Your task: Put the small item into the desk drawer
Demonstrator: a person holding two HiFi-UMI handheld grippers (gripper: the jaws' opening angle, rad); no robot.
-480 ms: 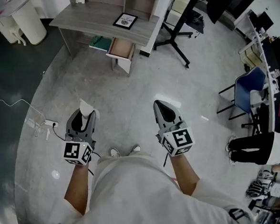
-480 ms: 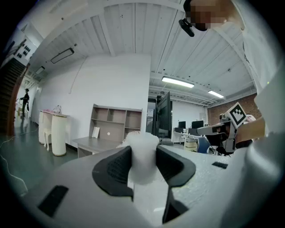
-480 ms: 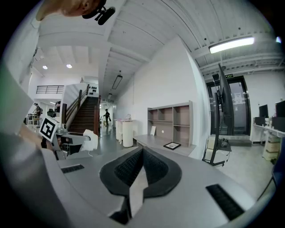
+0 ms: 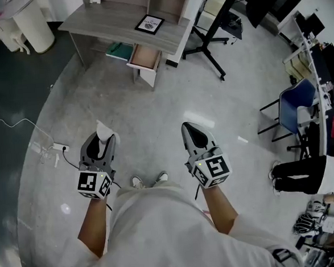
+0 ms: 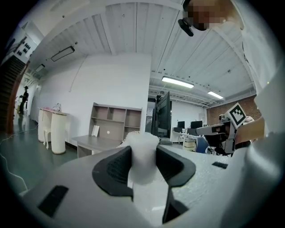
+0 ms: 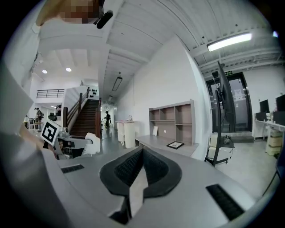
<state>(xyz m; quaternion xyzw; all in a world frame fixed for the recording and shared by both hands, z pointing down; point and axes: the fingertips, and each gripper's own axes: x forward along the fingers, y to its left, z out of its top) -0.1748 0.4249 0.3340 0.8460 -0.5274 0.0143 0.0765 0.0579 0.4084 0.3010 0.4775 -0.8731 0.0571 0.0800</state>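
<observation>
My left gripper [image 4: 102,134] [image 5: 143,153] is shut on a small white item [image 5: 143,156], whose pale tip [image 4: 104,130] sticks out past the jaws in the head view. My right gripper [image 4: 192,129] [image 6: 140,156] is shut with nothing between its jaws. Both are held side by side above the floor, in front of the person's body. The grey desk [image 4: 119,22] stands well ahead, and its drawer [image 4: 145,57] is pulled open with a wooden bottom showing. The same desk [image 5: 95,143] [image 6: 167,144] appears far off in both gripper views.
A framed picture [image 4: 149,24] lies on the desk top, and a teal thing [image 4: 115,50] sits under it. A black stand [image 4: 209,41] is right of the desk. A blue chair [image 4: 296,105] and a seated person [image 4: 307,177] are at the right. A power strip [image 4: 59,147] with cable lies at the left.
Both grippers have shifted very slightly; the scene is otherwise the same.
</observation>
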